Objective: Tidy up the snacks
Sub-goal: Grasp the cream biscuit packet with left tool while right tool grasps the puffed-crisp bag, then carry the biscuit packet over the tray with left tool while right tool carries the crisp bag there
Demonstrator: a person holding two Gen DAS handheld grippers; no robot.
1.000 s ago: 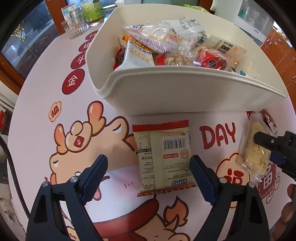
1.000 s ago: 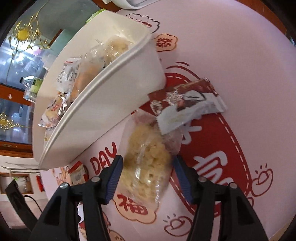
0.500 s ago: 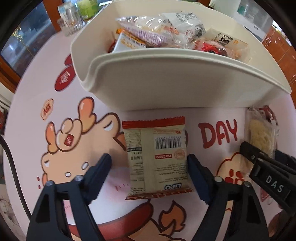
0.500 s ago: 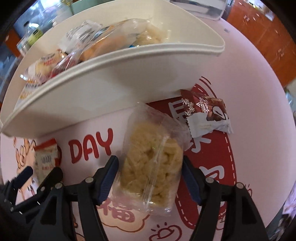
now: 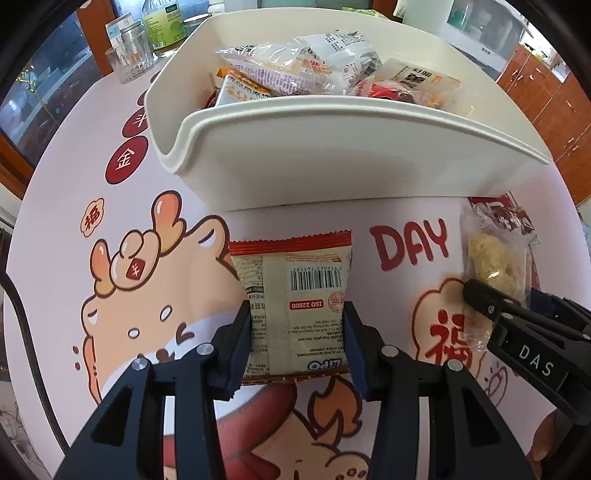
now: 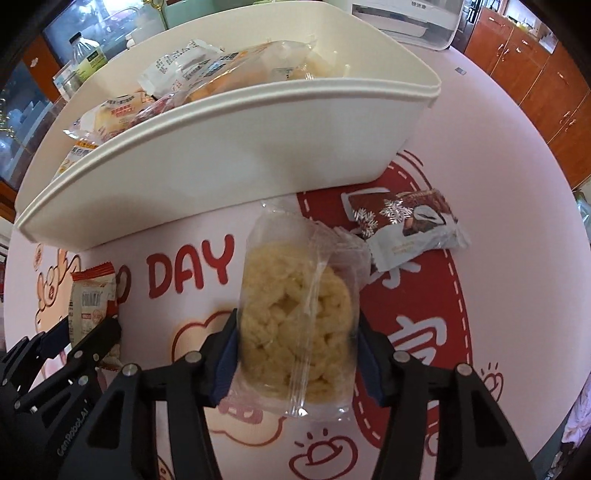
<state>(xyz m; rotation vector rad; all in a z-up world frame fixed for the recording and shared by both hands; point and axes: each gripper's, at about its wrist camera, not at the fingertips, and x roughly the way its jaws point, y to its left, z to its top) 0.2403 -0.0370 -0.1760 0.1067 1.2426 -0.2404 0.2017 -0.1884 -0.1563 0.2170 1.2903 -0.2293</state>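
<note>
A beige cracker packet [image 5: 295, 295] with red ends and a barcode lies on the table in front of the white bin [image 5: 332, 162]. My left gripper [image 5: 295, 314] is closing, and its pads press the packet's two long sides. Right of it, a clear bag of yellow puffed snack [image 6: 295, 325] lies flat. My right gripper [image 6: 297, 321] is closing too, its pads against the bag's sides. The bin [image 6: 221, 147] holds several wrapped snacks. In the right wrist view, the left gripper [image 6: 74, 339] shows at the lower left.
A brown and white snack pack [image 6: 406, 225] with snowflakes lies just right of the clear bag, against the bin's corner. Glass jars [image 5: 129, 59] and a green-labelled bottle [image 5: 162, 26] stand at the table's far left. The pink printed tablecloth [image 5: 74, 184] covers the round table.
The left jaws have narrowed from wide apart onto the cracker packet's sides. The right gripper has rolled and shifted across the table, and its jaws have drawn in against the clear bag.
</note>
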